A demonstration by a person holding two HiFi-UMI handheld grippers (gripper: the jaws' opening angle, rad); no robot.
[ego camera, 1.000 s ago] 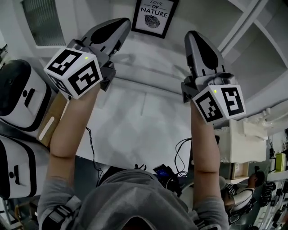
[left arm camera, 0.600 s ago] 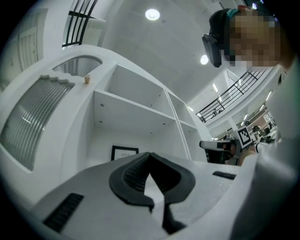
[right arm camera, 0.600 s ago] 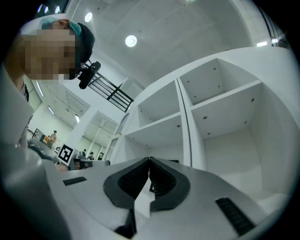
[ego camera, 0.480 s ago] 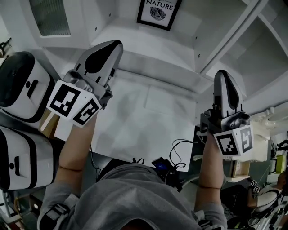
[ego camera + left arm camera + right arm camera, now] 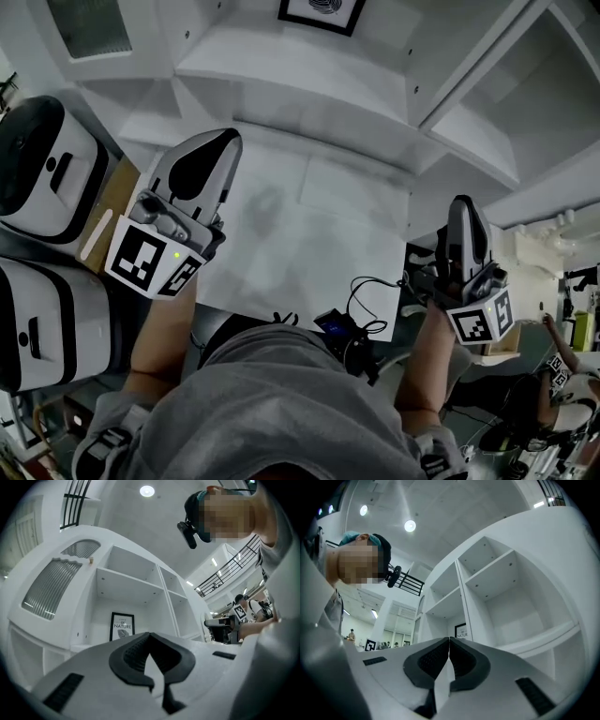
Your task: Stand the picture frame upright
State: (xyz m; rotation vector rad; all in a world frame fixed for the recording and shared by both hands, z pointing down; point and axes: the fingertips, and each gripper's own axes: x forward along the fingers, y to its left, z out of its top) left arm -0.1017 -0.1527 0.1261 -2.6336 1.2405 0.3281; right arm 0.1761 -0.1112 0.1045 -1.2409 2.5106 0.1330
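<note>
Picture frame (image 5: 322, 11): 1, upright; likely light, rigid, glass-fragile; take by side edges. Left gripper (image 5: 221, 141), right gripper (image 5: 464, 206): jaws closed, empty.

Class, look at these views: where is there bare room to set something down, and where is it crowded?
Free: the white tabletop between the left gripper and right gripper; the empty shelf bays right of the picture frame. Crowded: the table's left edge by two white appliances, the near edge with cables.
</note>
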